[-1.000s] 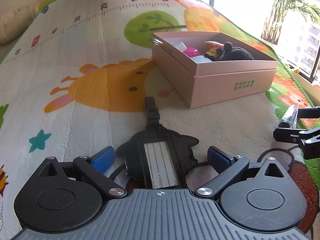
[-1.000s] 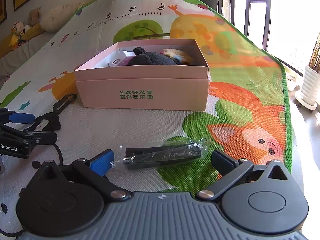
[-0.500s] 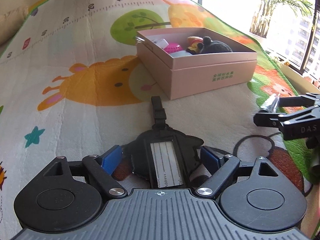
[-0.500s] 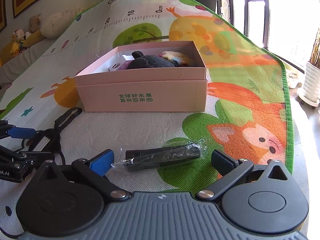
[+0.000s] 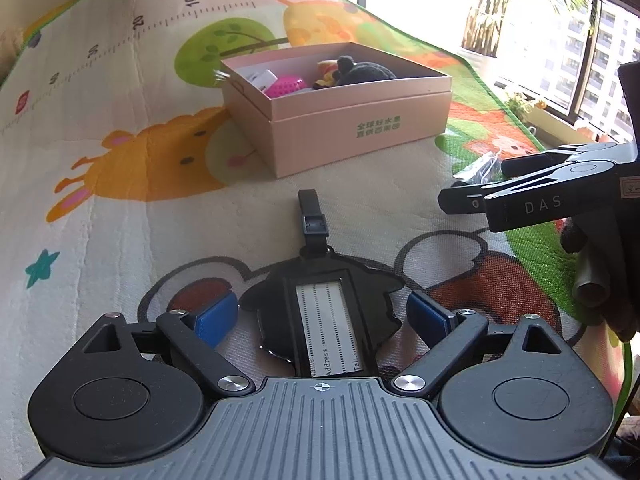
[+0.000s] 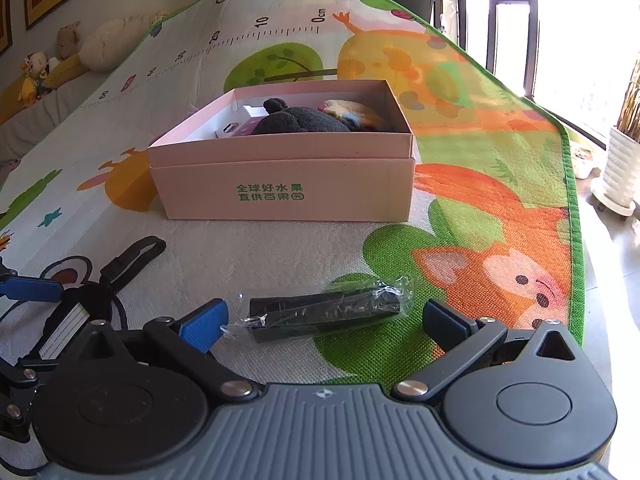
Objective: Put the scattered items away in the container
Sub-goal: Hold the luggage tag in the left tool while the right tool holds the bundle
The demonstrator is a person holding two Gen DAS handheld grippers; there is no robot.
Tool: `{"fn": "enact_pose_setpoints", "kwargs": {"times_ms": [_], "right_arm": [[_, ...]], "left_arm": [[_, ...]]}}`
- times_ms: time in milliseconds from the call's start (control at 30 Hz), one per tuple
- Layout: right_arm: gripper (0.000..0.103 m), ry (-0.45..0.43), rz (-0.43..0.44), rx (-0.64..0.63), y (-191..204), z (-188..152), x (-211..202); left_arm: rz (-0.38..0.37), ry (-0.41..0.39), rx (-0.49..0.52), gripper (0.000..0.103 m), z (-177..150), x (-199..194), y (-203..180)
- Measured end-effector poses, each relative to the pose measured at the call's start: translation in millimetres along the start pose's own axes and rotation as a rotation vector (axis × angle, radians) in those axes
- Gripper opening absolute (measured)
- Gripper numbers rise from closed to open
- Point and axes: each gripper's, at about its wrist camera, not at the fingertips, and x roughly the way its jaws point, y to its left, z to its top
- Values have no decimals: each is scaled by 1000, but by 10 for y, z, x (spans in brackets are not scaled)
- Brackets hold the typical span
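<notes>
Both grippers gape: left gripper (image 5: pixel 322 318) brackets the flat, floppy tag (image 5: pixel 320 312), best pinched across its stiff body, right gripper (image 6: pixel 322 320) straddles the light, crinkly-wrapped tube (image 6: pixel 324 312), near the box (image 6: pixel 284 184).

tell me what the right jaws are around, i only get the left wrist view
observer: the right gripper stands open around a black bar in clear wrap lying crosswise on the mat. The pads are clear of it.
operator: anything ahead of it
observer: only bare mat up to the front wall of the pink box.
operator: what's past the mat edge on the right
observer: a white planter standing on the floor near the window.
</notes>
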Motion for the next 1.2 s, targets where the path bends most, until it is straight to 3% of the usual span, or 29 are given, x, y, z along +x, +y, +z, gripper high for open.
{"fn": "enact_pose_setpoints", "kwargs": {"times_ms": [233,400,533,633,767,1100,1200], "right_arm": [[103,-47,55,5,-37,-35,-83],[103,-60,46,-41,38,-41,-96],[91,-57,41,-61,72,-46,-80],[92,-24,13,-58,83,-17,-27],[101,27,-3,-96,136,44,50],[103,32,2,-87,121,39,38],[103,-9,8,-174,96,11,-64]], "left_arm": [[6,-13,-5,96,-23,-13,1],[3,-21,-5,97,-34,-20,-3],[4,-25,-8,97,-43,-25,-6],[3,-26,-8,98,-54,-32,-6],[-14,-26,-7,100,-50,-27,11],[-10,-28,-12,101,-52,-28,-6],[-8,-26,-16,101,-54,-33,0]]}}
